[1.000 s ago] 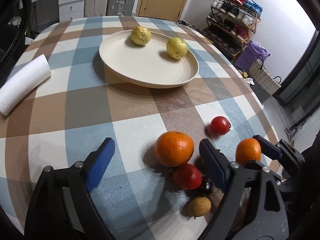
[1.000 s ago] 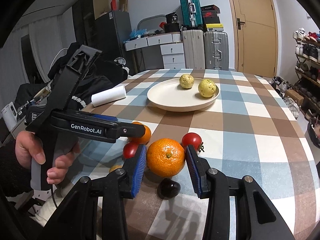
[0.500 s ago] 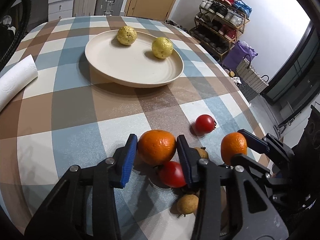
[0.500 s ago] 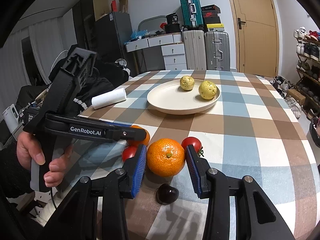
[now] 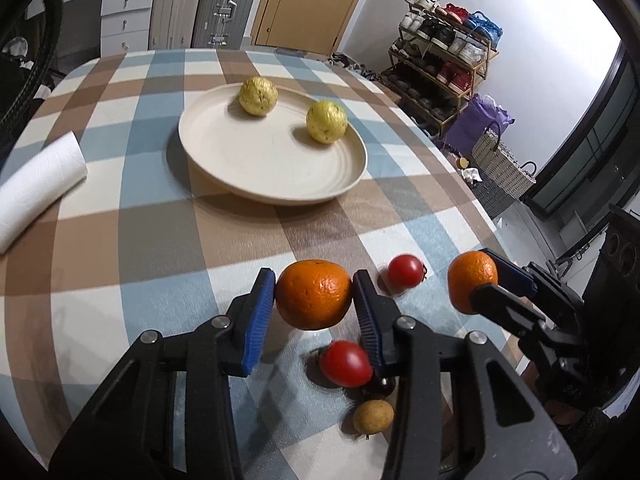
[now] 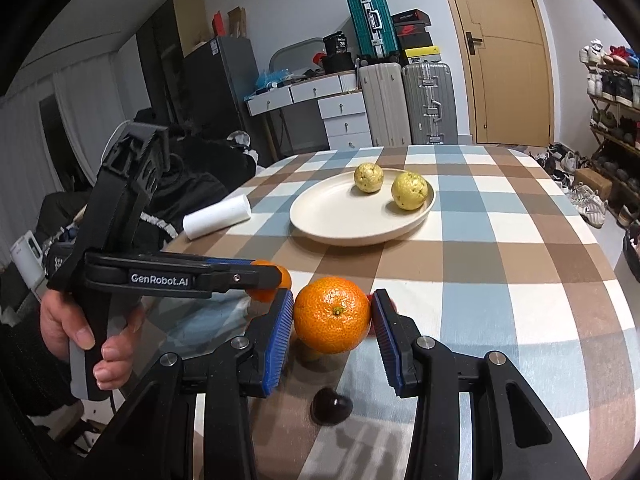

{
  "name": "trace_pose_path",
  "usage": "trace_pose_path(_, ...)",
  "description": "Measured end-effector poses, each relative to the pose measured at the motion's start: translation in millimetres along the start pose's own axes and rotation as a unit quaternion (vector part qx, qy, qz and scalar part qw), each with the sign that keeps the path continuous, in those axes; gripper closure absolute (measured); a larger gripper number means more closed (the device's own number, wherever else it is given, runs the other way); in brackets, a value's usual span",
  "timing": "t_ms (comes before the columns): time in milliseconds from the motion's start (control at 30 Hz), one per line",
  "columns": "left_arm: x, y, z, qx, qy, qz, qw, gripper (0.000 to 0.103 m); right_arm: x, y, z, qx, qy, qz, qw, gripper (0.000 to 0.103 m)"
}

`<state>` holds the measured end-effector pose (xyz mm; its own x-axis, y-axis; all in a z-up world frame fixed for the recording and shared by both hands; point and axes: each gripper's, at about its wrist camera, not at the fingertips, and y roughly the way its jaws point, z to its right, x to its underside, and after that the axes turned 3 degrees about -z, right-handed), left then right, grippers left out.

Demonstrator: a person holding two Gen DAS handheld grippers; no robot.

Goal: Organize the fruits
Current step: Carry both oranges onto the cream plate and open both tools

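My left gripper is shut on an orange and holds it just above the checked tablecloth. My right gripper is shut on a second orange, which also shows in the left wrist view. A cream plate with two yellow fruits sits further back. Two red tomatoes, a small tan fruit and a dark fruit lie on the cloth near the grippers.
A white paper roll lies at the table's left edge. A shoe rack, a purple bag and a woven basket stand on the floor to the right. Suitcases and drawers stand behind the table.
My left gripper moved in and closed on the near orange, then lifted it slightly. My right gripper has raised its orange a little off the cloth.
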<state>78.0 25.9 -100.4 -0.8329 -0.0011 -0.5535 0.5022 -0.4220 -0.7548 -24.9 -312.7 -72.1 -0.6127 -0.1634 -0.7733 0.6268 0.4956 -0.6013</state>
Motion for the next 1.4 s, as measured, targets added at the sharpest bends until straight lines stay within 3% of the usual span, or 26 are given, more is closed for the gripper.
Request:
trace_pose_path(367,-45.2,-23.4,-12.9,0.000,-0.014,0.049,0.9987,0.066,-40.7,9.9,16.5,-0.016,0.007,0.010,1.000,0.062)
trace_pose_path(800,-138.4,-9.4,-50.1,-0.028,-0.035,0.089,0.9950,0.066,-137.2,56.2,46.0,-0.032,0.003,0.007,0.999,0.062)
trace_pose_path(1133,-185.0,46.6,-79.2,-0.044,-0.043,0.064,0.9961,0.066,-199.4,124.0,67.8,-0.025,-0.017,-0.016,0.999,0.062)
trace_pose_path(1400,-189.0,97.5,-90.9,-0.035,-0.042,0.025,0.9982,0.066,-196.3,187.9,85.8,-0.005,-0.010,-0.077,0.997,0.062)
